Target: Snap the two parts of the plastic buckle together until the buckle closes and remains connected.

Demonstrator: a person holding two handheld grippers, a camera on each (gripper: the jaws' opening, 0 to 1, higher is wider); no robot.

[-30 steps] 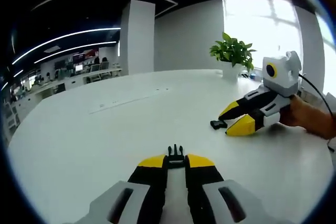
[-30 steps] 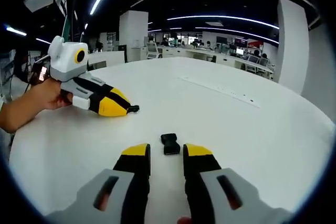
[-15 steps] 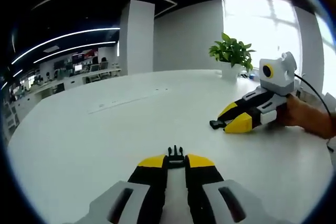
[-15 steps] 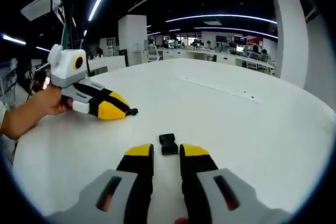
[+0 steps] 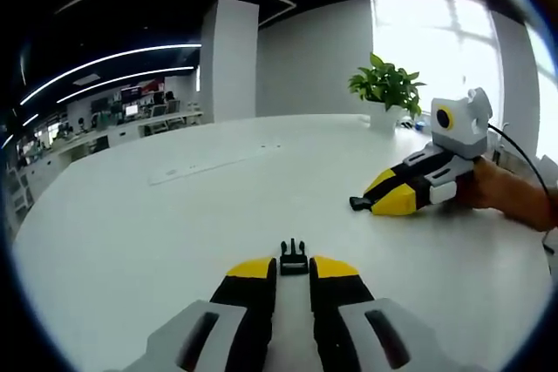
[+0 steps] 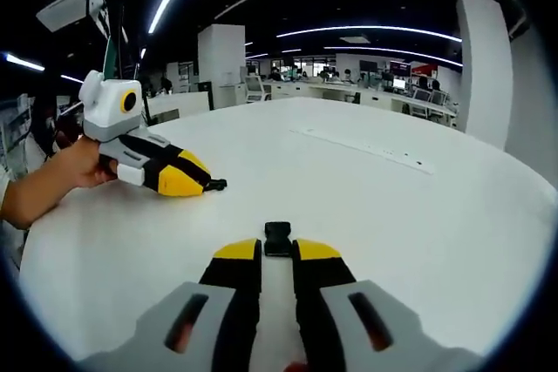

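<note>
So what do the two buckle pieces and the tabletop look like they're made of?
Pronged buckle half and socket buckle half: apparently black moulded plastic with a dull sheen and crisp edges. Table: smooth white top, likely laminate, faintly reflective; the exact material is unclear.

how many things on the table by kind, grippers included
buckle halves: 2, a pronged half at the left gripper and a socket half at the right gripper
grippers: 2
potted plants: 1, the green plant at the far edge of the white table
total: 5
</note>
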